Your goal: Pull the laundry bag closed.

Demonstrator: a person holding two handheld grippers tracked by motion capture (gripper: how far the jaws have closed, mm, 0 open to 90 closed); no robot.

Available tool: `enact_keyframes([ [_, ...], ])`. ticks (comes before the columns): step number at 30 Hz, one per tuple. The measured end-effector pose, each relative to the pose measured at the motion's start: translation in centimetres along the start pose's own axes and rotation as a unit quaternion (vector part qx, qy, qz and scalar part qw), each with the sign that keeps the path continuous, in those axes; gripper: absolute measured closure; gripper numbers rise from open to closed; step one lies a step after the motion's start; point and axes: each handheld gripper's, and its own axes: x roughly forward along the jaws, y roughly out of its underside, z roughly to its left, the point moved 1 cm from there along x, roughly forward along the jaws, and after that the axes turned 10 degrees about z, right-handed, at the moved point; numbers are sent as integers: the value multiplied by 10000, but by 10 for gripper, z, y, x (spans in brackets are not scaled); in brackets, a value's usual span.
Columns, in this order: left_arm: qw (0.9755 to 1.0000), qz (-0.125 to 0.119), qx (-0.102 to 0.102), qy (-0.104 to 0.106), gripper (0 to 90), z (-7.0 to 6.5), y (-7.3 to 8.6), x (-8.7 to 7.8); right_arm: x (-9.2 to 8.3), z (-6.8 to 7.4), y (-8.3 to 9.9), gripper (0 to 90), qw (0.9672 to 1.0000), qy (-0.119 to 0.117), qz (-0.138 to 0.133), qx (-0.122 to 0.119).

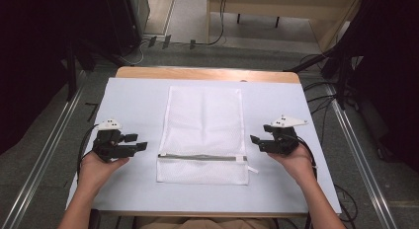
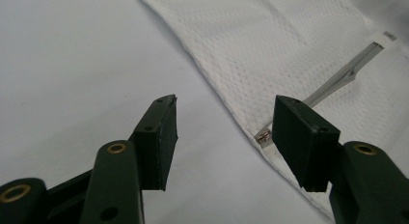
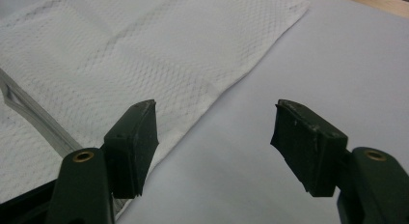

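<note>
That white mesh laundry bag [image 1: 203, 133] lying flat mid-table between the left gripper [image 1: 132, 142] and right gripper [image 1: 259, 141], both with jaws wide apart and empty, looks featherlight and floppy, so I'd pinch a side hem near the zipper [image 1: 202, 157].

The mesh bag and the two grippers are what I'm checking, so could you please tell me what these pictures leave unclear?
- Mesh bag: whether anything is inside; the weave is opaque in the high view.
- Zipper: the pull's position; too small in the high view, and a jaw covers part of it in the left gripper view.
- Left gripper and right gripper: bodies cut off by the bottom edge.
</note>
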Motion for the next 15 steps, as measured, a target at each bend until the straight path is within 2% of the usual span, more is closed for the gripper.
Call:
enact_keyframes([
  [3,9999,51,-126,69,399,0,-1,0,1,0,0,340,10000,3,43,7],
  [5,9997,34,-222,60,375,-1,-2,0,1,0,1,340,10000,5,59,10],
  [7,9997,-2,-236,15,370,-4,-3,-1,1,0,1,344,9999,6,91,46],
  [8,9996,-25,-219,-158,374,-7,-2,-2,1,0,1,350,9999,-3,96,51],
  [9,9994,-69,-99,-331,390,-9,-2,-3,1,0,1,353,9999,-23,108,52],
  [10,9992,-83,-28,-395,410,-10,-1,-4,2,0,1,354,9999,-19,123,48],
  [11,9995,-109,1,-310,431,-9,-1,-4,2,1,1,356,9999,-39,150,40],
  [13,9997,-123,-70,-185,437,-8,-1,-4,2,1,1,357,9999,-49,150,24],
  [15,9997,-139,-70,-187,437,-8,0,-4,2,1,1,357,9999,-43,138,21],
])
